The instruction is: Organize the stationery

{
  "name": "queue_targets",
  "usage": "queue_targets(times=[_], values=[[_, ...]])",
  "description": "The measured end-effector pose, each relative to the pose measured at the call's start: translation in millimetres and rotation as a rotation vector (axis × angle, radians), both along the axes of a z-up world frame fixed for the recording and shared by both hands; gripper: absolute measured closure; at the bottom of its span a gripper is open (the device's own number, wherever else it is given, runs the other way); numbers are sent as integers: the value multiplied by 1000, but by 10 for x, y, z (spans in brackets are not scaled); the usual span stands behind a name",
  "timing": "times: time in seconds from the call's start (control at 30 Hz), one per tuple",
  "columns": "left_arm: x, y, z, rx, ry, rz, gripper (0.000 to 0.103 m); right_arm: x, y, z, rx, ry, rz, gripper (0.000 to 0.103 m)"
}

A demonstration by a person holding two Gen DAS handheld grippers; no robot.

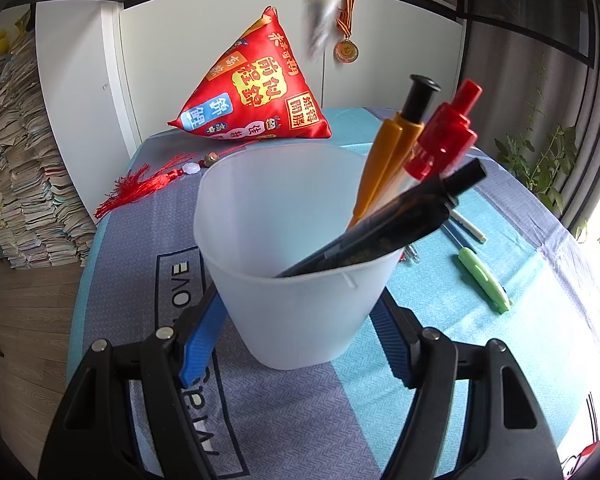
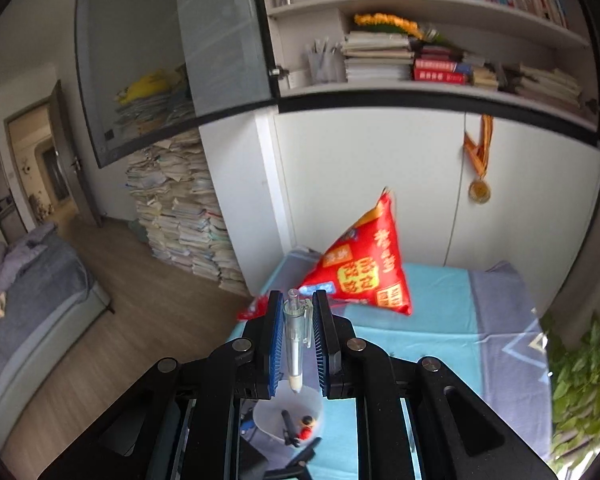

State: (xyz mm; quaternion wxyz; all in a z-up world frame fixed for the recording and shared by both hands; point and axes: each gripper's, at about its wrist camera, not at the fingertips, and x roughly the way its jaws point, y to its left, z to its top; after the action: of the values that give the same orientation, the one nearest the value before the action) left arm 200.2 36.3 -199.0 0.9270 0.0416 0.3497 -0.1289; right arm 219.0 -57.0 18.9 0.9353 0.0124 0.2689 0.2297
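Note:
My left gripper is shut on a frosted white plastic cup standing on the table. The cup holds an orange pen, a red pen and black pens. My right gripper sits high above the cup; a clear pen with a cream tip hangs point-down between its blue pads, which stand slightly apart from it. That pen shows blurred at the top of the left wrist view. A green pen and a blue-white pen lie on the cloth right of the cup.
A red triangular pillow with a red tassel sits at the table's far side against white cabinets. A medal hangs on the cabinet door. Paper stacks stand on the floor at left; a plant at right.

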Motion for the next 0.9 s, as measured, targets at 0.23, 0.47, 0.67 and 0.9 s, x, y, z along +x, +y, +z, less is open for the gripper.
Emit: queue_targets(times=[0.23,0.47,0.67,0.9], values=[[0,-6,-5,0,-6,-2,33,282,145,-528,-35,143,15,88],[1,-7,-4,0,-6,-1,33,320,97,-755,-49,216,13,88],[-1,-7,-4,0,-6,-1,33,312,91,-806,-54,245,25,88],[-1,-7,-5,0,-7,0,34,244,51,-782,-47,252,56,88]])
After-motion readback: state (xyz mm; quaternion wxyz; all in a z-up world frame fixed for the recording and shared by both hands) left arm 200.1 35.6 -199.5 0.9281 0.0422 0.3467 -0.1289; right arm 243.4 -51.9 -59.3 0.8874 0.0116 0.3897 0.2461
